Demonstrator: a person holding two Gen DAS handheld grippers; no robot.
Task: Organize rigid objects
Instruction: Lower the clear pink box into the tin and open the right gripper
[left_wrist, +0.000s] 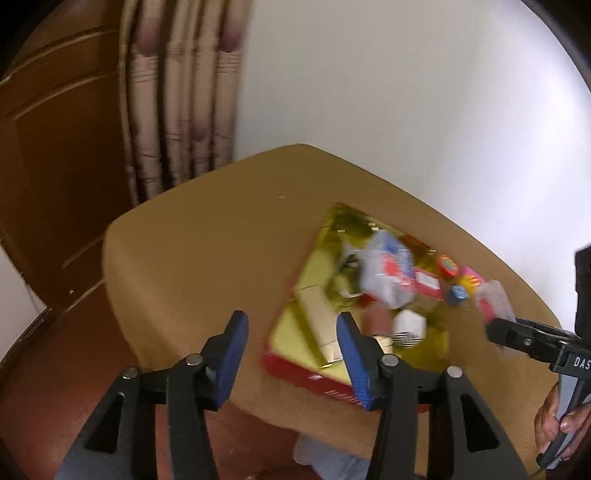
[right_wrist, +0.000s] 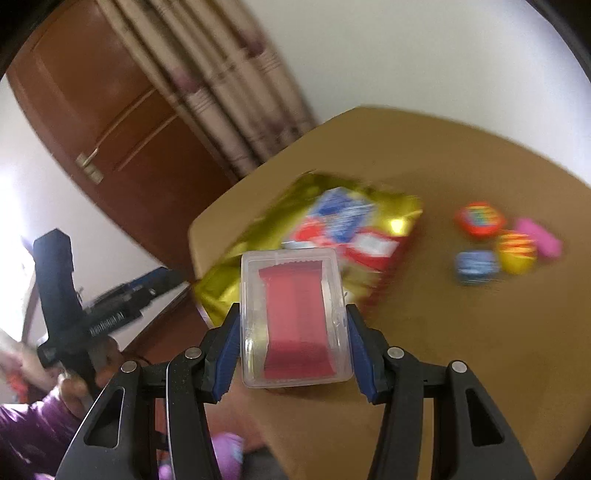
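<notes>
Rigid objects are partly sorted: several already lie in the gold-lined box (left_wrist: 295, 306). 4 small colourful pieces (right_wrist: 506, 236) remain on the table (right_wrist: 443, 332). A clear case (right_wrist: 293, 317) is clamped in the right gripper (right_wrist: 293, 332); the left gripper (left_wrist: 291, 354) is seen parted, empty.

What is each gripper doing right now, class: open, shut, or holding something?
Left gripper: open, nothing between its jaws.
Right gripper: shut on the clear plastic case with the red insert.
</notes>
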